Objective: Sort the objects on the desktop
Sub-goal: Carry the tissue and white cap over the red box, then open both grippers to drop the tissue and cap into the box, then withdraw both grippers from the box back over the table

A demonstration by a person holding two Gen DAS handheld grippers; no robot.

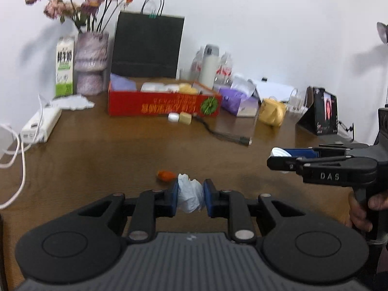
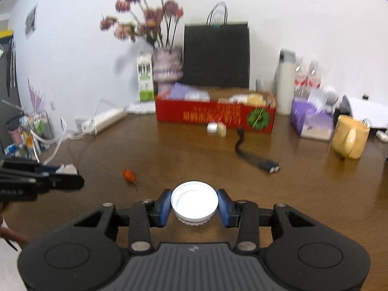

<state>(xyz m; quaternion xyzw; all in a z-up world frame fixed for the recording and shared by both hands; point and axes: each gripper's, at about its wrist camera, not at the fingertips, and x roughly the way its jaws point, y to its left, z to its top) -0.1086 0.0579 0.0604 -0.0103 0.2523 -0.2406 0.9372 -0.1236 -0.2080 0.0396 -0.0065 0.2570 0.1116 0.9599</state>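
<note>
My left gripper (image 1: 190, 195) is shut on a crumpled white tissue (image 1: 191, 200), its blue pads pressing both sides just above the brown desk (image 1: 121, 160). In the right wrist view that gripper (image 2: 70, 175) enters from the left with the tissue (image 2: 66, 169) at its tip. My right gripper (image 2: 194, 203) is shut on a white screw lid (image 2: 194, 201), hollow side up. Seen from the left wrist, it (image 1: 278, 157) comes in from the right, the lid (image 1: 281, 152) between its fingers. A small orange scrap (image 1: 166, 175) (image 2: 128, 175) lies on the desk ahead.
A red open box (image 1: 165, 104) (image 2: 213, 115) of oddments stands at the back, with a small white piece (image 1: 173, 117) and a beige piece before it. A black cable (image 2: 254, 160), yellow mug (image 2: 349, 137), purple tissue pack (image 2: 310, 121), power strip (image 1: 41, 126), vase and black bag line the rear.
</note>
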